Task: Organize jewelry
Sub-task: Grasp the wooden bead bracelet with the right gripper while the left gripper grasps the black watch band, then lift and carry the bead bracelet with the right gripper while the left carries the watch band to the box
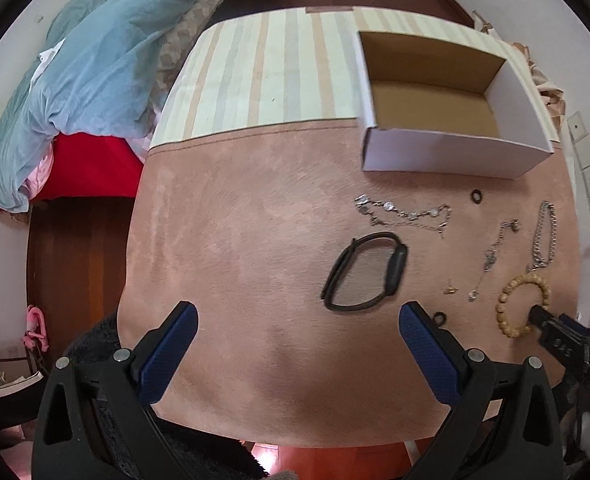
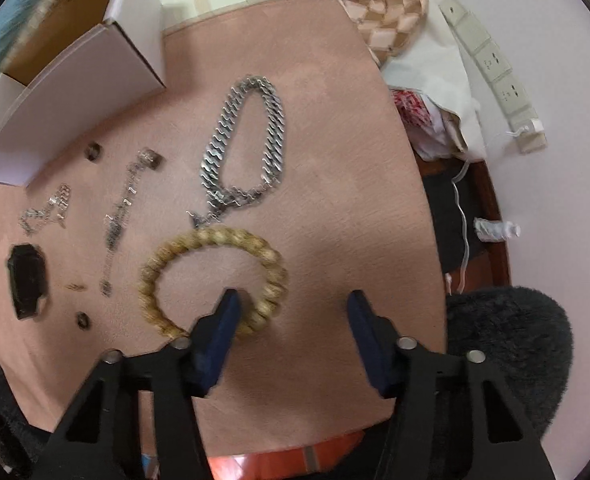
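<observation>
pink suede tabletop (image 1: 235,240) | open white box (image 1: 447,152) far right | left gripper (image 1: 299,312) released, empty | right gripper (image 2: 293,300) unclenched, straddling the near rim of the wooden bead bracelet (image 2: 211,240), near-right of the chains

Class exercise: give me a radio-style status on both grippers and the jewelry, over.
Left gripper open, empty, over bare cloth. Right gripper open, straddling the wooden bead bracelet rim, not clamped. Cardboard box empty; other pieces loose on the table. Nothing blocking.
</observation>
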The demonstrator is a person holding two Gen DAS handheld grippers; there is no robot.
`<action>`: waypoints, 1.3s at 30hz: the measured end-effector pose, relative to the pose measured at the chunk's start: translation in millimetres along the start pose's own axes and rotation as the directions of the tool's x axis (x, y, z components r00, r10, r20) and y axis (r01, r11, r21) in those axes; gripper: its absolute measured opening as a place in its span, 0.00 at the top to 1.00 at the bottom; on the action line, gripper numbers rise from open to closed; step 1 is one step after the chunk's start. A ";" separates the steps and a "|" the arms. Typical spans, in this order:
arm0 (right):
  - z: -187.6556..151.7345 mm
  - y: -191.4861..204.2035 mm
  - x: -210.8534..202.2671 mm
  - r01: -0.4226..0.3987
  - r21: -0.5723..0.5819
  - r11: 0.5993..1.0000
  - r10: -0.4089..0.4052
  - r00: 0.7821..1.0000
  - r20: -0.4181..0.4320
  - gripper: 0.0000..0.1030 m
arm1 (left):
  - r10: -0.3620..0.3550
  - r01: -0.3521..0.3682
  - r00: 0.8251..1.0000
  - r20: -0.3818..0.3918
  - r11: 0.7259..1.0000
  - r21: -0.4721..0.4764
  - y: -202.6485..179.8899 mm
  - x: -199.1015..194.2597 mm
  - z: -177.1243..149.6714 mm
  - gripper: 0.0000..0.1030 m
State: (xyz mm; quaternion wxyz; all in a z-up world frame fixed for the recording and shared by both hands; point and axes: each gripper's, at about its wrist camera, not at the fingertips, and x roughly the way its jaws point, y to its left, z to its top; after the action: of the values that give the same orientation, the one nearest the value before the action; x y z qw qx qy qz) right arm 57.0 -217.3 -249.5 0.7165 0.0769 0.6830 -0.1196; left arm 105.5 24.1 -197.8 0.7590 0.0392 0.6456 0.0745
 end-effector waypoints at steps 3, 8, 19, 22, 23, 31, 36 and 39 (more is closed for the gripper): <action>-2.3 13.3 -1.9 -0.009 -0.044 0.999 0.010 1.000 0.013 0.84 | -0.011 0.010 1.000 -0.021 1.000 -0.020 5.9 6.4 2.6 0.00; -4.9 28.8 -13.5 -0.064 -0.059 0.996 0.067 0.997 0.041 0.91 | -0.053 0.052 0.999 -0.003 0.997 -0.062 21.7 9.6 6.2 0.01; 1.8 37.9 -52.3 -0.116 -0.060 0.991 0.122 0.985 0.124 0.91 | -0.129 0.131 0.990 -0.054 0.991 0.020 10.6 52.9 16.1 0.49; 4.5 33.2 -48.8 -0.109 -0.051 0.993 0.115 0.986 0.123 0.91 | -0.134 0.137 0.989 -0.060 0.990 0.044 3.0 60.8 13.1 0.49; 3.7 32.0 -47.6 -0.109 -0.046 0.993 0.114 0.986 0.120 0.91 | -0.138 0.141 0.989 -0.056 0.989 0.053 1.2 62.3 12.6 0.52; 4.0 23.0 -43.3 -0.147 -0.028 0.989 0.149 0.984 0.099 0.91 | -0.198 0.201 0.979 -0.051 0.978 0.063 -10.9 70.2 1.3 0.95; 0.4 23.4 -62.2 -0.198 -0.047 0.979 0.203 0.973 0.114 0.91 | -0.230 0.230 0.973 -0.014 0.972 0.034 -1.0 54.3 -8.5 0.96; 0.2 25.9 -77.8 -0.224 -0.069 0.972 0.232 0.963 0.135 0.91 | -0.240 0.239 0.971 0.023 0.970 0.031 4.2 36.6 -13.4 0.96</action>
State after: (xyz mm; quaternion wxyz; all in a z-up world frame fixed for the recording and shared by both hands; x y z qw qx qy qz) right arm 61.3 -187.3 -173.2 0.7741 0.1272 0.6197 -0.0232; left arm 97.8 33.7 -235.0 0.7704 -0.0276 0.6364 -0.0271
